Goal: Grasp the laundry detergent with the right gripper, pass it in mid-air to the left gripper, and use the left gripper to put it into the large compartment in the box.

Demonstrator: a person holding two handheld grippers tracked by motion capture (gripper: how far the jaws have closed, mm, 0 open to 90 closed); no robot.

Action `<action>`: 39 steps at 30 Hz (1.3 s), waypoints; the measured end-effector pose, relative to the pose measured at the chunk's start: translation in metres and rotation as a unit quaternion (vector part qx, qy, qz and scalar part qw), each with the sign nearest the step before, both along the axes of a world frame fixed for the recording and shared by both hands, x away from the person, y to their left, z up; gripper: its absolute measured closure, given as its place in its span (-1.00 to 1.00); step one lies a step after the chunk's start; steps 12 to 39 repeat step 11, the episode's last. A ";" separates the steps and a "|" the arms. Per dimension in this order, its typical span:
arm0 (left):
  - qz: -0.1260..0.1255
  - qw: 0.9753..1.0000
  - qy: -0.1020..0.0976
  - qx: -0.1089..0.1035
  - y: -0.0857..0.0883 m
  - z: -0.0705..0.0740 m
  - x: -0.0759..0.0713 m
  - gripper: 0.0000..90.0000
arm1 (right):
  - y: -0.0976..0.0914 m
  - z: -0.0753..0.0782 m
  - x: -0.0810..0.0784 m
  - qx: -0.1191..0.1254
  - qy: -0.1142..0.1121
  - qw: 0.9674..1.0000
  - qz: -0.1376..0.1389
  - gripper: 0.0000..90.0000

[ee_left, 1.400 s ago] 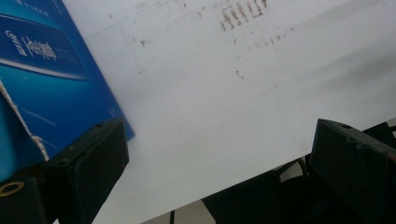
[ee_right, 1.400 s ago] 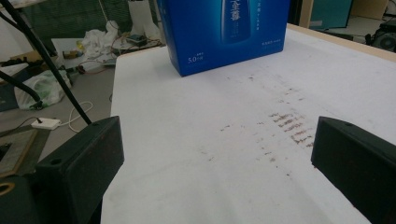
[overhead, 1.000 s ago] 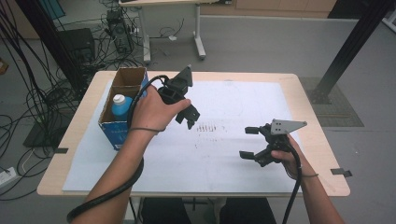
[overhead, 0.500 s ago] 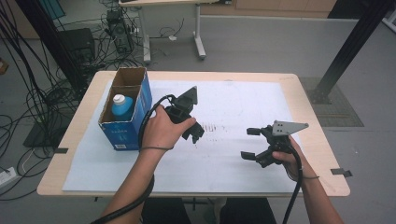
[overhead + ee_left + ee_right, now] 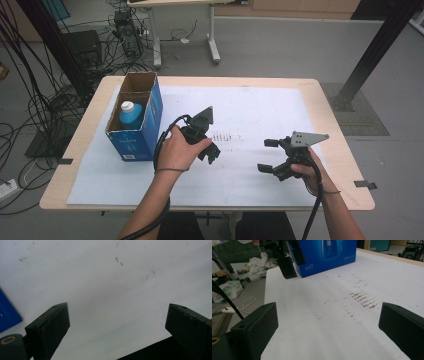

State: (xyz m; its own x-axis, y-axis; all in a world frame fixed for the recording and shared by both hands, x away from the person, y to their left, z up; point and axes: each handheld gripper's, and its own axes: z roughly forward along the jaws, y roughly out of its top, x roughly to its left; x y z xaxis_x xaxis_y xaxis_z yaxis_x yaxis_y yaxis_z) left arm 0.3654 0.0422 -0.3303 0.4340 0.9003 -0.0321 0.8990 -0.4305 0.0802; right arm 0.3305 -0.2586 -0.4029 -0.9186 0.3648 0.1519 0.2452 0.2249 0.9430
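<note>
An open blue cardboard box [image 5: 137,132] stands at the left of the table, and a blue bottle with a white cap [image 5: 131,114] stands upright inside it. My left gripper [image 5: 212,152] hangs over the middle of the white sheet [image 5: 260,110], just right of the box. Its jaws point down at bare paper and stand wide apart [image 5: 117,322] with nothing between them. My right gripper [image 5: 267,155] is low over the sheet's right part, open and empty [image 5: 328,325]. It faces the box [image 5: 329,255] and the left gripper [image 5: 287,260].
Brown smudge marks [image 5: 227,136] cross the paper between the two grippers. The wooden table [image 5: 330,100] edge runs round the sheet. On the floor beyond are cables [image 5: 45,105], another table's legs [image 5: 212,35] and a black post [image 5: 370,55].
My left gripper has moved away from the box top, toward the table's front and a little right, down over the sheet. The right gripper has barely shifted.
</note>
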 end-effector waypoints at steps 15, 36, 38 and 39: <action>0.001 1.000 -0.001 -0.002 0.003 -0.002 -0.003 -0.86 | -0.001 0.002 -0.003 0.006 -0.001 1.000 -0.005 -0.95; 0.001 1.000 -0.001 -0.002 0.003 -0.002 -0.003 -0.86 | -0.001 0.002 -0.003 0.006 -0.001 1.000 -0.005 -0.95; 0.001 1.000 -0.001 -0.002 0.003 -0.002 -0.003 -0.86 | -0.001 0.002 -0.003 0.006 -0.001 1.000 -0.005 -0.95; 0.001 1.000 -0.001 -0.002 0.003 -0.002 -0.003 -0.86 | -0.001 0.002 -0.003 0.006 -0.001 1.000 -0.005 -0.95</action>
